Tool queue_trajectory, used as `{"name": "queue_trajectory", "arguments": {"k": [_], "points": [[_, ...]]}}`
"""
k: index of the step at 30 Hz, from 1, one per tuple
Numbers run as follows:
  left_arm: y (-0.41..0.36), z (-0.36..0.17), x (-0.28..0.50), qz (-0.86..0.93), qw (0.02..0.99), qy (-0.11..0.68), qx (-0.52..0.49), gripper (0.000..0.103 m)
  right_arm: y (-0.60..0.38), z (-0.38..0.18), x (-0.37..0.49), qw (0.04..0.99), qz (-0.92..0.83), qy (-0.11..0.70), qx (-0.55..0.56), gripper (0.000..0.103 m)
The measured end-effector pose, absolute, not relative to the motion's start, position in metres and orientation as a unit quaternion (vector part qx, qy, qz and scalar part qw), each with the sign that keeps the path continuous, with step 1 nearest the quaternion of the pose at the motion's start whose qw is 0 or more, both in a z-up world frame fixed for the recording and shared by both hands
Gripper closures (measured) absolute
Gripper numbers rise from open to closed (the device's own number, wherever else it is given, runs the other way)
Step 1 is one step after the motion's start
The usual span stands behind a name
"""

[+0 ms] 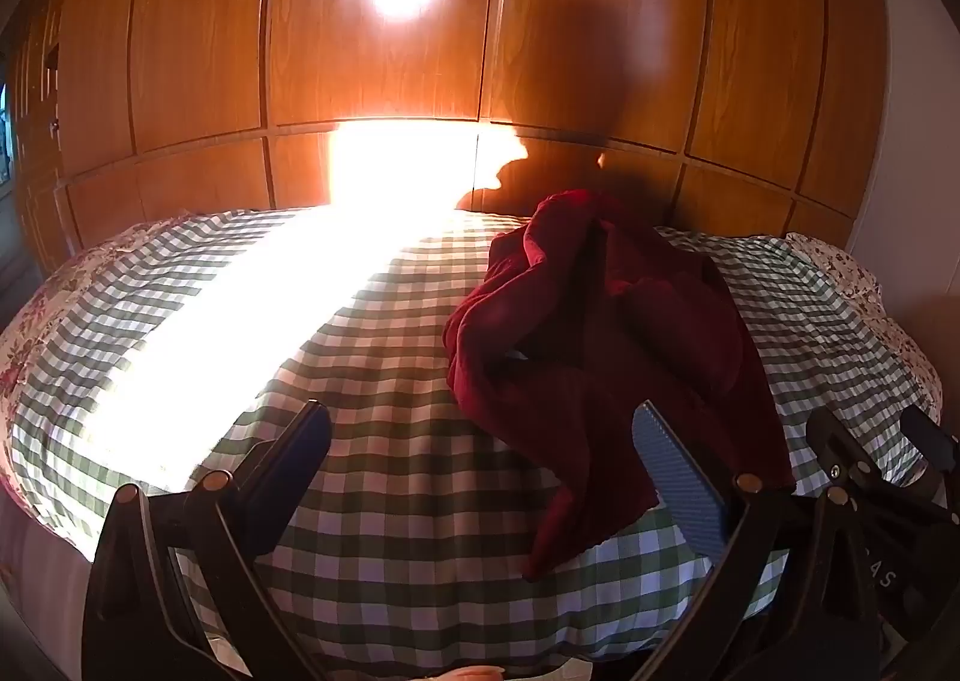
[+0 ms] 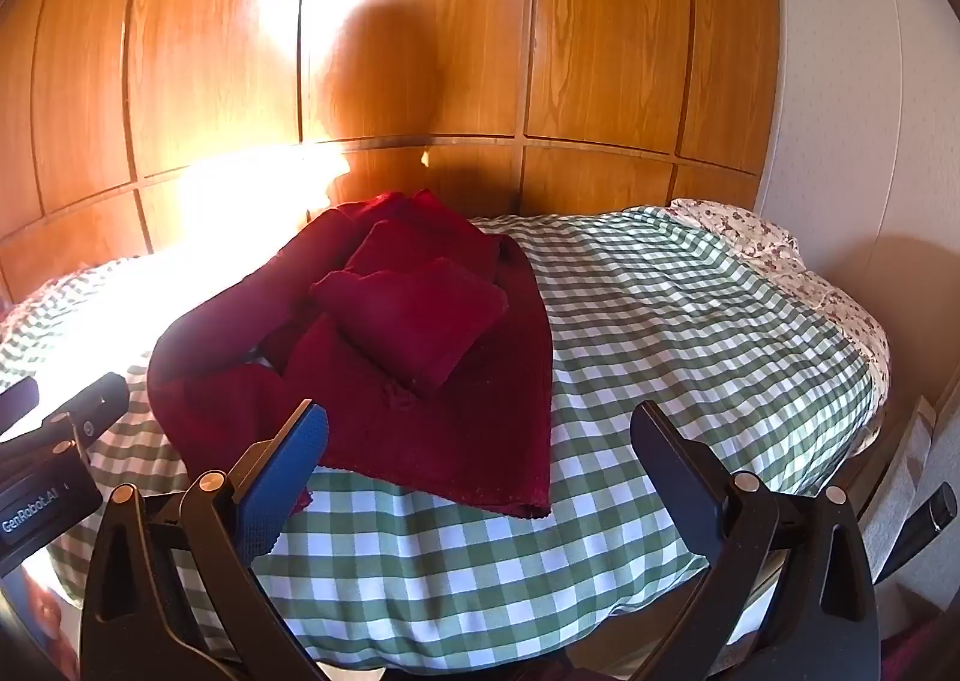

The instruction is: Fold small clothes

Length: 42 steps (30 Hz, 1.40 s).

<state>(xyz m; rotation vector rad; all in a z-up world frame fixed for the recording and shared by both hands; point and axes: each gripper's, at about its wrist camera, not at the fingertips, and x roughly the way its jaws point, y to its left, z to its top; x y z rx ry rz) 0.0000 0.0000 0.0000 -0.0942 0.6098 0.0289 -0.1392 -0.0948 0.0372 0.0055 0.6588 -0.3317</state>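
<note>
A dark red knitted garment [image 1: 606, 333] lies rumpled on the green-and-white checked bedcover [image 1: 384, 393]. In the right wrist view the garment [image 2: 414, 333] has a sleeve folded over its middle. My left gripper [image 1: 480, 435] is open and empty, held above the near part of the bed, its right finger just in front of the garment's near edge. My right gripper [image 2: 480, 435] is open and empty, just short of the garment's near hem. The right gripper shows at the right edge of the left wrist view [image 1: 870, 459]; the left gripper shows at the left edge of the right wrist view [image 2: 54, 429].
A wooden panelled wardrobe [image 1: 384, 51] stands behind the bed. A bright patch of sunlight [image 1: 252, 321] falls across the left of the bedcover. A floral pillow [image 2: 756, 243] lies at the far right corner, next to a white wall [image 2: 840, 81].
</note>
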Motion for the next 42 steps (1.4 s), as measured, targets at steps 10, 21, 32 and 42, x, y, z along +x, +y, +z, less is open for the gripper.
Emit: {"name": "queue_trajectory", "arguments": {"k": [10, 21, 32, 42], "points": [[0.0006, -0.0005, 0.0025, 0.014, 0.953, 0.301, -0.045, 0.003, -0.0949, 0.0372, -0.1391, 0.932, -0.162, 0.323, 0.003, 0.003], [0.0009, -0.0024, -0.0008, 0.014, 0.952, 0.304, -0.044, 0.003, -0.0948, 0.0371, -0.1391, 0.932, -0.163, 0.324, 0.002, 0.003], [0.0005, -0.0037, -0.0004, 0.014, 0.951, 0.305, -0.044, 0.003, -0.0948, 0.0370, -0.1389, 0.931, -0.162, 0.326, 0.002, 0.003], [0.0002, -0.0054, -0.0008, 0.015, 0.951, 0.306, -0.043, 0.003, -0.0951, 0.0369, -0.1386, 0.931, -0.162, 0.327, 0.002, 0.003]]}}
